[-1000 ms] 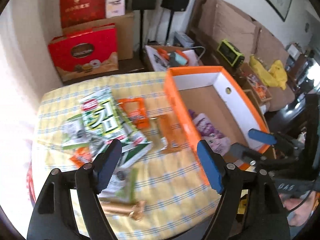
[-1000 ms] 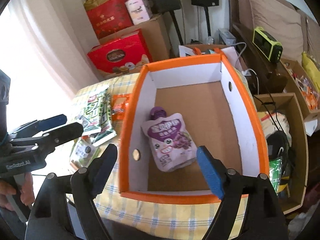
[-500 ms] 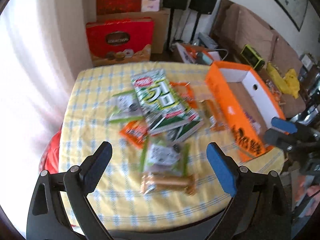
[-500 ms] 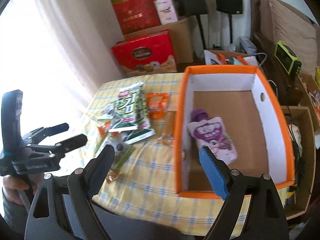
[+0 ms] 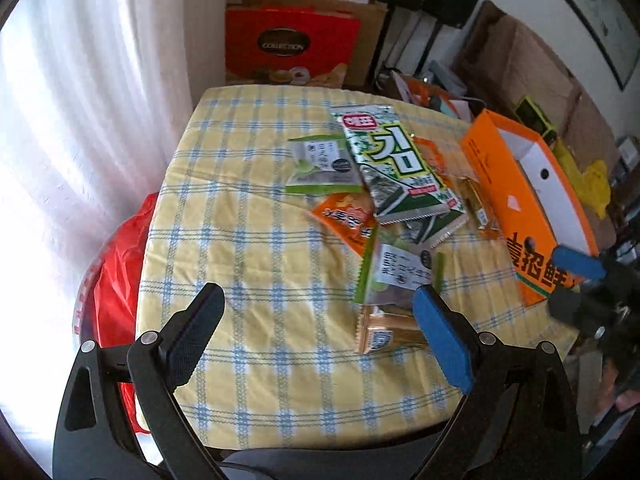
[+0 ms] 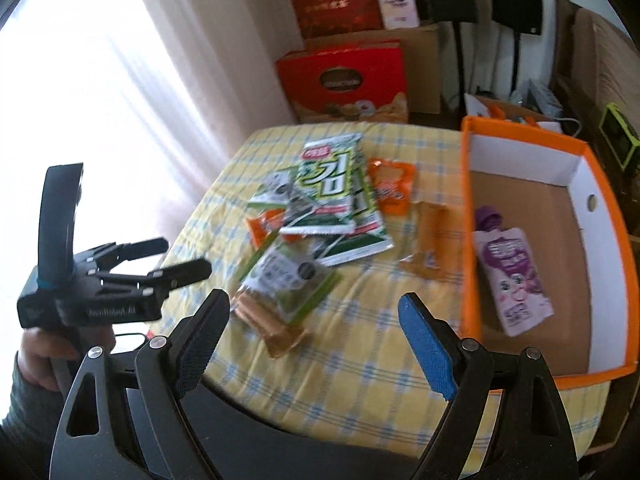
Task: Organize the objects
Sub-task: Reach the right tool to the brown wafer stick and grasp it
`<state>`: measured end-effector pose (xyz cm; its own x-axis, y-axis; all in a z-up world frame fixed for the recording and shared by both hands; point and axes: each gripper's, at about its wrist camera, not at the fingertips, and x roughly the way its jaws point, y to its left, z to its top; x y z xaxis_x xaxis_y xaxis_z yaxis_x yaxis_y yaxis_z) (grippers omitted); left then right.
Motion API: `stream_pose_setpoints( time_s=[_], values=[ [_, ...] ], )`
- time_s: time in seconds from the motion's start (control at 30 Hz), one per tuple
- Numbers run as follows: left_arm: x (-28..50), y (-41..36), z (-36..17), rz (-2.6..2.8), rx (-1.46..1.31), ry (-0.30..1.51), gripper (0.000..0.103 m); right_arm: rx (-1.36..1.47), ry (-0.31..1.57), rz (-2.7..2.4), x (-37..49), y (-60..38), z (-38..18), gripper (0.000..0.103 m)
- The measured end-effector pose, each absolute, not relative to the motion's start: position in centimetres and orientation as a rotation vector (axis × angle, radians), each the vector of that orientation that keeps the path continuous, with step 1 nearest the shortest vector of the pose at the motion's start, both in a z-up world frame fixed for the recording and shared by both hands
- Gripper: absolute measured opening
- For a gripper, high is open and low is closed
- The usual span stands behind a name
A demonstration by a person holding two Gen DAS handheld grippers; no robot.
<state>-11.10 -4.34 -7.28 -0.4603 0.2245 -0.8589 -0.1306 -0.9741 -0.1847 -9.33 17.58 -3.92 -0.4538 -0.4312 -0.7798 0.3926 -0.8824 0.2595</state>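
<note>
Loose snack packs lie on the yellow checked tablecloth [image 5: 248, 208]: a green seaweed pack [image 5: 396, 160], two green-edged packs [image 5: 320, 164] [image 5: 400, 272], an orange packet [image 5: 348, 220] and a golden-brown bar [image 5: 384, 332]. The orange box [image 6: 466, 220] on the right holds a purple pouch [image 6: 512, 272]. My left gripper [image 5: 316, 306] hangs open over the near cloth, its blue finger beside the bar. My right gripper [image 6: 314, 306] is open above the table's near edge, its jaws closing slightly with nothing between them. The left gripper [image 6: 176, 260] also shows at the left, held by a hand.
A red plastic bag [image 5: 116, 280] sits low at the table's left side by a white curtain [image 5: 80, 120]. Red gift boxes [image 6: 344, 80] and cardboard cartons stand behind the table. An orange pouch [image 6: 392, 192] and a clear wafer pack [image 6: 432, 240] lie beside the box.
Both grippers have swung left, away from the orange box and toward the snack pile. The left jaws have spread wider. The purple pouch stays in the box.
</note>
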Motion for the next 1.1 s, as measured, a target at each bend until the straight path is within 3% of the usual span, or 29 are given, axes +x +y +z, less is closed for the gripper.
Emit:
stream_pose_setpoints(
  time_s=[0.27,0.37,0.67,0.87,1.1],
  values=[
    [-11.4,-5.9,-8.3,2.496,-1.519,-0.19,0.093,1.319,0.008,-2.227,-9.6,14.2,-6.2,0.067],
    [-11.5,-6.3,-8.8,2.489,-1.528,-0.209,0.092,1.337,0.044,-2.194,-9.4,13.1,-7.2,0.056],
    [-11.9,-6.7,-9.4,2.481,-1.532,-0.232,0.092,1.38,0.17,-2.126,-9.7,10.3,-9.8,0.054],
    [-12.1,-6.7,-9.5,2.479,-1.53,-0.221,0.092,1.394,0.259,-2.113,-9.7,9.2,-11.1,0.044],
    [-12.5,-6.7,-9.9,2.465,-1.536,-0.239,0.091,1.394,0.29,-2.079,-9.6,8.7,-11.8,0.04]
  ],
)
